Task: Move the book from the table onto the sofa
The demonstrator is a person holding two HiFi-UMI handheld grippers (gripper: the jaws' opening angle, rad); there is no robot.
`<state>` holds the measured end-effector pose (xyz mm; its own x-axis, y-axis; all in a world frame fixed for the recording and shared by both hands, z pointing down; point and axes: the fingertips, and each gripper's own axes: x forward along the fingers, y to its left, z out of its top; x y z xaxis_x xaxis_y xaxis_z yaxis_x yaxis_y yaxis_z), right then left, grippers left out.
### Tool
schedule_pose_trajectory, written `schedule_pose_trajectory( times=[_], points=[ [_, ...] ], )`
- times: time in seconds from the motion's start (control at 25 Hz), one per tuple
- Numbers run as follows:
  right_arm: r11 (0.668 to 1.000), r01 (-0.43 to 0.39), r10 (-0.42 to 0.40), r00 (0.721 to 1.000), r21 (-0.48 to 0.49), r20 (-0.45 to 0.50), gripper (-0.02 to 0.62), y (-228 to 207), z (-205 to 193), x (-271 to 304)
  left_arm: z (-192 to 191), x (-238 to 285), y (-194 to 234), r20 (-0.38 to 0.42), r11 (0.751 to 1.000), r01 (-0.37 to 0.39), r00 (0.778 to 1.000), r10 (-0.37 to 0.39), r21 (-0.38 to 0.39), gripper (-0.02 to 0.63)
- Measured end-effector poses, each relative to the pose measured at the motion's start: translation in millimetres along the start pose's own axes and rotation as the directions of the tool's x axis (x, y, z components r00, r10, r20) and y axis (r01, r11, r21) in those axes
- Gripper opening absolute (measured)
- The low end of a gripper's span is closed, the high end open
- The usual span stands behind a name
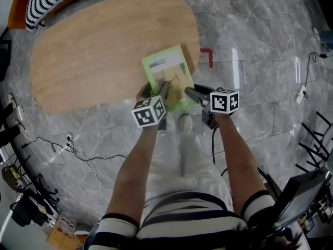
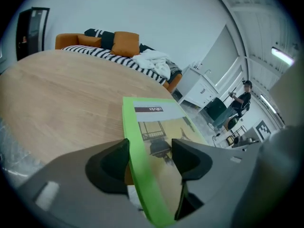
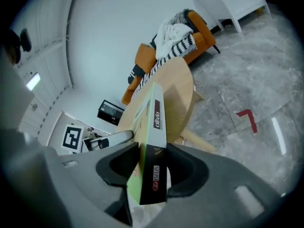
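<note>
A green book (image 1: 169, 74) lies at the near edge of the oval wooden table (image 1: 93, 56), its near end over the rim. My right gripper (image 1: 188, 91) is shut on its spine (image 3: 154, 122), a pad (image 3: 183, 167) pressing each side. My left gripper (image 1: 165, 87) holds the near left edge of the book (image 2: 161, 122) between its jaws. One pad (image 2: 116, 158) lies against the green edge; a strip of cover shows before the other pad, so the left gripper (image 2: 151, 156) reads as open. The orange sofa (image 2: 118, 42) with a striped cover stands beyond the table (image 2: 61, 89).
White cloth is heaped on the sofa (image 3: 190, 37). A red tape corner (image 1: 207, 56) marks the grey marble floor right of the table. Cables (image 1: 78, 150) run across the floor at the left. A person (image 2: 242, 101) and white cabinets (image 2: 199, 87) are at the far right.
</note>
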<state>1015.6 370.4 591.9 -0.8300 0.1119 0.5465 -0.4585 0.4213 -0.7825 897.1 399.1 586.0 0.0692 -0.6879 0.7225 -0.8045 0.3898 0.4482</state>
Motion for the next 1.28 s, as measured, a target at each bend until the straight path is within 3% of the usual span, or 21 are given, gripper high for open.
schedule_pose_trajectory(
  times=[0.28,0.6,0.88,1.04,1.28],
  points=[
    [0.986,-0.15,0.139,0.981,0.075,0.134,0.158,31,8,-24,18,-29,-15,0.113,0.999,0.037,0.993,-0.037,0.006,0.278],
    [0.967,-0.252,0.239,0.942,0.027,0.238,0.153,83,18,-68,51,-96,-51,0.286,0.996,0.02,0.957,-0.045,0.089,0.278],
    [0.96,-0.28,0.276,0.936,-0.011,0.22,0.15,149,10,-113,61,-168,-80,0.362,0.997,0.015,0.931,-0.043,0.078,0.269],
    [0.953,-0.301,0.302,0.935,-0.033,0.187,0.15,178,-13,-127,53,-212,-84,0.389,0.997,0.018,0.92,-0.045,0.074,0.261],
    [0.93,-0.367,0.363,0.918,-0.003,0.157,0.15,209,-5,-143,68,-235,-97,0.41,0.999,-0.011,0.912,-0.002,0.031,0.259]
  ],
)
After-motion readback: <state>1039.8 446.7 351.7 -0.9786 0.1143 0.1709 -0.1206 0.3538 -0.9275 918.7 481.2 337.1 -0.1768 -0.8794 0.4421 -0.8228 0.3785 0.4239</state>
